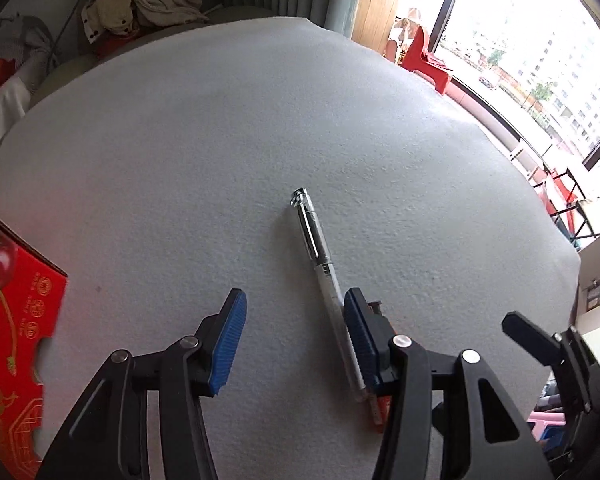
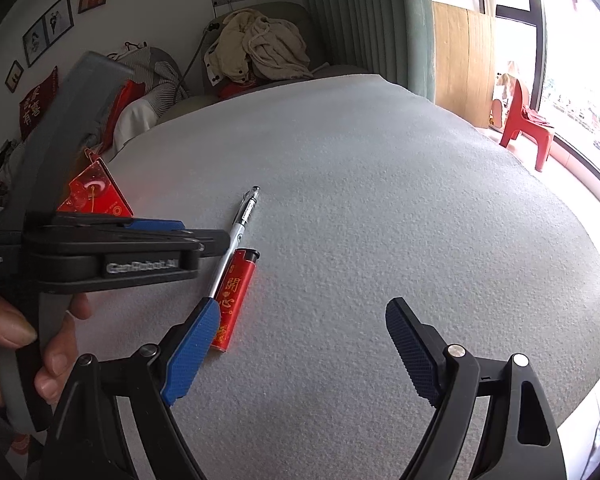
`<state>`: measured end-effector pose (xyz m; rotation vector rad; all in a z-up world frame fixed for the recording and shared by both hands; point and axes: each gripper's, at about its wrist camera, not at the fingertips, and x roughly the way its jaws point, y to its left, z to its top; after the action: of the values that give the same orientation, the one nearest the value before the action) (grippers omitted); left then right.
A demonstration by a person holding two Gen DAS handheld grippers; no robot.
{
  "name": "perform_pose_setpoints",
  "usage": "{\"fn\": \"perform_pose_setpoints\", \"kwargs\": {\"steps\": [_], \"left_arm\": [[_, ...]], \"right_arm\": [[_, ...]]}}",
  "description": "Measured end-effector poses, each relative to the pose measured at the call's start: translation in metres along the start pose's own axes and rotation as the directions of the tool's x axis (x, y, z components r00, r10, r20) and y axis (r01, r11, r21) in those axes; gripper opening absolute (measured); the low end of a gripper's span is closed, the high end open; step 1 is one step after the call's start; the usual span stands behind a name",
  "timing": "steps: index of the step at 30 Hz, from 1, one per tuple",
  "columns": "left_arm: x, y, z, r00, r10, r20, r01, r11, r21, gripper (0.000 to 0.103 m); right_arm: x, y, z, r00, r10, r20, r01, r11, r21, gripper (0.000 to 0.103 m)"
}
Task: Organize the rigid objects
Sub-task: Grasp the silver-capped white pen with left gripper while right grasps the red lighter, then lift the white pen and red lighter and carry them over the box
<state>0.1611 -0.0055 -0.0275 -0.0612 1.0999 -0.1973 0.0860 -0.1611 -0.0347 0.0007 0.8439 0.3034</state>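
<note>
Felt, pale grey (image 1: 260, 120), covers the whole table in front of you, and the things you are sorting lie near its middle. The clear pen (image 1: 314, 240) rests flat on the cloth, its capped end pointing away from you, and the red lighter (image 2: 232, 300) lies just beside it on the right, roughly parallel, black head away from you. Your left gripper (image 1: 292, 340) points steeply down over the near part of the pen: its blue pads stand apart, nothing pressed between them, and the pen's barrel runs close along the inner face of the right-hand pad, though whether it touches that pad you cannot tell from here. In the left wrist view the lighter is mostly hidden behind that same finger, only a bit of red showing below it. Your right gripper (image 2: 304, 344) hangs over the near side of the table with its fingers wide apart and empty; its left pad (image 2: 192, 352) overlaps the near end of the lighter in the picture, but contact cannot be judged. From the right wrist view you see your left hand (image 2: 24, 344) wrapped round the grey handle of the other tool. A red box (image 1: 12, 320) printed with cherries sits at the left edge of the table, well apart from the pen and lighter. Beyond the far edge, a heap of beige clothes (image 2: 256, 48) lies on a seat, and a red plastic chair (image 2: 526, 128) stands by the window.
</note>
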Motion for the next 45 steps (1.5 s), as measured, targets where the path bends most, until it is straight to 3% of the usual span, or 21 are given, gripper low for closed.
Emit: {"fn": "perform_pose_setpoints", "kwargs": {"steps": [3,9,12,16,17,18,21,22,23,27,29,30,36,40,45], "left_arm": [[0.006,-0.014,0.004,0.994,0.112,0.015,-0.113,0.991,0.069,0.056],[-0.002,0.015,0.001,0.99,0.135,0.039,-0.134,0.991,-0.015,0.053],[-0.004,0.028,0.004,0.991,0.131,0.03,-0.131,0.991,-0.02,0.04],[0.002,0.017,0.011,0.995,0.095,0.015,-0.096,0.993,0.075,0.016],[0.003,0.011,0.012,0.997,0.081,0.011,-0.082,0.99,0.112,0.014],[0.005,0.006,0.014,0.998,0.066,0.006,-0.066,0.985,0.157,0.01],[0.009,-0.006,0.015,0.999,0.047,-0.006,-0.044,0.966,0.257,0.01],[0.009,-0.009,0.017,0.999,0.041,-0.007,-0.038,0.96,0.277,0.01],[0.01,-0.009,0.018,0.999,0.036,-0.01,-0.032,0.957,0.287,0.01],[0.015,-0.005,0.031,0.999,0.025,-0.025,-0.018,0.971,0.236,0.01],[0.015,-0.005,0.031,0.999,0.046,-0.016,-0.041,0.971,0.234,0.01],[0.014,-0.006,0.031,0.998,0.058,-0.007,-0.055,0.972,0.229,0.01],[-0.002,0.002,0.0,0.999,0.041,0.032,-0.046,0.988,0.145,0.009],[-0.017,-0.003,-0.031,0.996,0.073,0.058,-0.08,0.989,0.127,0.01],[-0.033,0.001,-0.063,0.995,0.083,0.062,-0.088,0.993,0.079,0.01]], "right_arm": [[0.0,0.004,-0.002,1.0,0.0,-0.006,0.0,1.0,-0.007,0.086],[0.0,0.011,-0.002,1.0,-0.005,-0.013,0.005,1.0,-0.024,0.086],[0.002,0.019,-0.001,1.0,-0.013,-0.016,0.013,0.999,-0.029,0.086],[0.011,0.039,-0.001,0.999,-0.036,-0.016,0.035,0.998,-0.043,0.086],[0.014,0.043,-0.001,0.999,-0.039,-0.018,0.038,0.998,-0.044,0.084],[0.017,0.049,-0.002,0.999,-0.048,-0.019,0.047,0.998,-0.045,0.074],[0.034,0.063,-0.007,0.995,-0.083,-0.061,0.078,0.994,-0.071,0.057],[0.036,0.068,-0.007,0.994,-0.105,-0.039,0.101,0.99,-0.094,0.047],[0.036,0.07,-0.006,0.994,-0.106,-0.039,0.102,0.99,-0.102,0.044],[0.04,0.073,-0.001,0.994,-0.098,-0.055,0.091,0.988,-0.122,0.041],[0.04,0.071,-0.001,0.994,-0.097,-0.056,0.089,0.988,-0.129,0.033],[0.04,0.07,-0.001,0.994,-0.098,-0.056,0.089,0.987,-0.133,0.02],[0.033,0.038,0.004,0.992,-0.089,-0.087,0.079,0.991,-0.112,0.02],[0.027,0.011,0.005,0.994,-0.069,-0.081,0.065,0.997,-0.052,0.02],[0.025,0.007,0.004,0.994,-0.077,-0.072,0.072,0.995,-0.065,0.02]]}}
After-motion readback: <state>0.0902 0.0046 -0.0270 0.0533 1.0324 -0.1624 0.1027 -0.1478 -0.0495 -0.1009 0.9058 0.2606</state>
